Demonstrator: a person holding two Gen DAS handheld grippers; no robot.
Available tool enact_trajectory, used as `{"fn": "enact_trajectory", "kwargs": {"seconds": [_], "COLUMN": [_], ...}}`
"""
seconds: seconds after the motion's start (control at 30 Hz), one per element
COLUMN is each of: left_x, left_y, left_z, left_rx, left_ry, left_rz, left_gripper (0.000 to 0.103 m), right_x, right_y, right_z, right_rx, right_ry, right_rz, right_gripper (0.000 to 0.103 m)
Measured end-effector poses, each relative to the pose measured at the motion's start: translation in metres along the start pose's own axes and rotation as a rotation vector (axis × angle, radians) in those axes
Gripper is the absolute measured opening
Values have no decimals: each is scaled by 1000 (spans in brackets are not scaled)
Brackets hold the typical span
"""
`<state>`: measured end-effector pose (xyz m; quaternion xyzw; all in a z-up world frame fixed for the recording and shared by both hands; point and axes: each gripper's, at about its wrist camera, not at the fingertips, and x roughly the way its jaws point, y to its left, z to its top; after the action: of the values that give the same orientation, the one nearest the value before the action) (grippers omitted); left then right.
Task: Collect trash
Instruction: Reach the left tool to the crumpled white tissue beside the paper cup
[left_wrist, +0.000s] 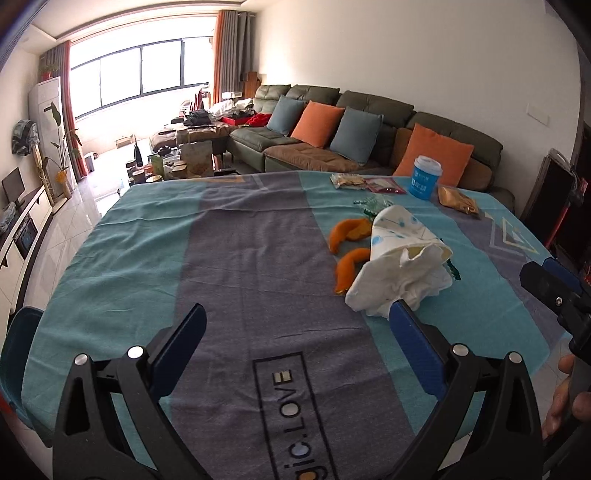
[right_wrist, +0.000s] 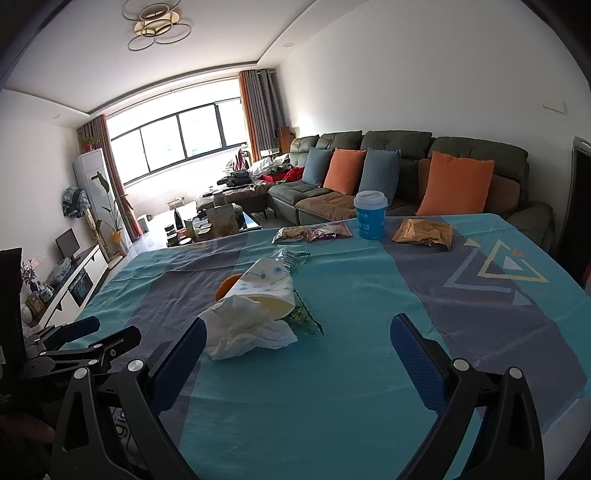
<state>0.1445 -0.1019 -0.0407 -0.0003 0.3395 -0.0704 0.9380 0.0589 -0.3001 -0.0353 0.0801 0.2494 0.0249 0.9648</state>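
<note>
- Left gripper (left_wrist: 297, 314) was spread wide, gripping nothing — hovered over the tablecloth (left_wrist: 236, 258).
- Orange peels (left_wrist: 349, 251) lay ahead and right of it, touching the tipped paper cup (left_wrist: 400, 232).
- Crumpled tissue (left_wrist: 402, 280) spilled from the cup mouth, just beyond the left gripper's right fingertip (left_wrist: 400, 314).
- Right gripper (right_wrist: 297, 325) was also wide open and empty — tissue sat by its left finger.
- Blue lidded cup (right_wrist: 370, 214) and snack wrappers (right_wrist: 423, 232) lay far ahead, well apart.

Paper cup (right_wrist: 266, 286) on its side, crumpled tissue (right_wrist: 247, 328) spilling from its mouth. Two orange peels (left_wrist: 349, 251) beside it (curled). Green wrapper (right_wrist: 293, 256) behind; snack packets (right_wrist: 423, 232) farther back.
</note>
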Motion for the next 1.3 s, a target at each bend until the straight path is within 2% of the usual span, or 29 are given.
{"fn": "enact_trajectory", "kwargs": {"seconds": [0.2, 0.6, 1.0, 1.3], "left_x": [17, 25, 28, 36], "left_y": [-8, -23, -33, -44], "left_z": [-1, 2, 2, 6], "left_rx": [-3, 25, 40, 83], "left_ry": [51, 68, 46, 23], "left_rz": [-11, -26, -137, -214], "left_gripper": [98, 97, 97, 97], "right_x": [5, 23, 45, 47], "right_y": [-9, -23, -30, -40], "right_z": [-6, -10, -2, -7], "right_rx": [17, 19, -13, 41], "right_ry": [23, 64, 96, 108], "right_rz": [-5, -14, -1, 9], "right_gripper": [96, 96, 96, 96]}}
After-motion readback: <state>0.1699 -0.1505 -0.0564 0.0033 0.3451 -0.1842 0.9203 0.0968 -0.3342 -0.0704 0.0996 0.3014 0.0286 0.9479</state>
